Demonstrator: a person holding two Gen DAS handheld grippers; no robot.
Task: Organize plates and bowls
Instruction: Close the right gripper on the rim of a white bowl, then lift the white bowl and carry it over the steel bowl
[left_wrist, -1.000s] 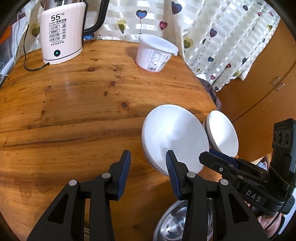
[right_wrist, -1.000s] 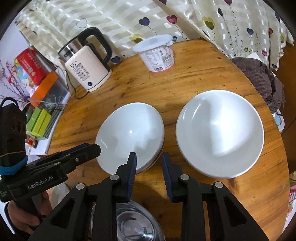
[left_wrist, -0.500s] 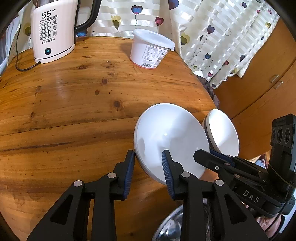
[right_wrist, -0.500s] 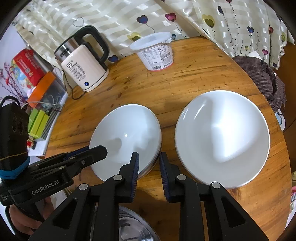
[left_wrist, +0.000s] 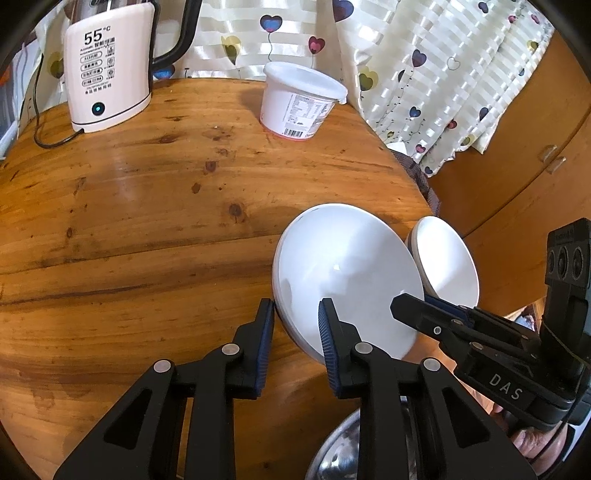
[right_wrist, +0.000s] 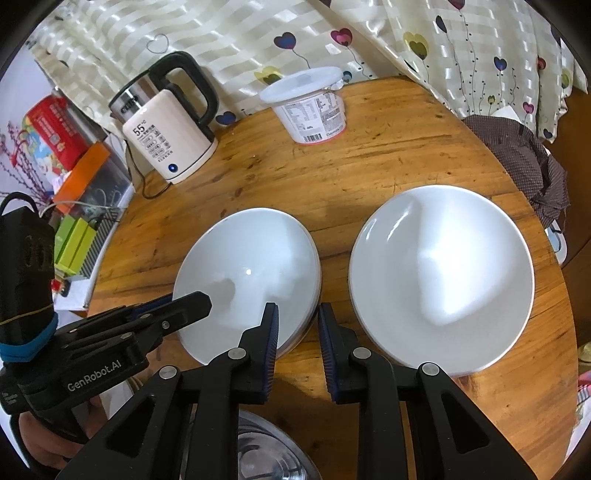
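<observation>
Two stacks of white deep plates sit side by side on the round wooden table (left_wrist: 129, 229). My left gripper (left_wrist: 296, 302) straddles the left rim of the left stack (left_wrist: 347, 273). One pad is outside the rim and one over the inside. Its jaws are closing, with a sliver of wood still showing beside the outer pad. My right gripper (right_wrist: 296, 306) straddles the same stack's right rim (right_wrist: 251, 266) with both pads against it. The right stack (right_wrist: 443, 273) lies apart, untouched. A steel bowl (right_wrist: 266, 454) sits under the right gripper.
A cream electric kettle (left_wrist: 107, 74) with its cord stands at the back left, and a white lidded tub (left_wrist: 299, 99) at the back middle. A heart-patterned curtain (right_wrist: 332, 33) hangs behind. Boxes (right_wrist: 74, 236) crowd a shelf to the left, and a dark cloth (right_wrist: 524, 162) drapes off the right edge.
The left gripper's jaws have narrowed from wide apart to close around the left stack's rim. The right gripper's jaws have also drawn in slightly on the opposite rim.
</observation>
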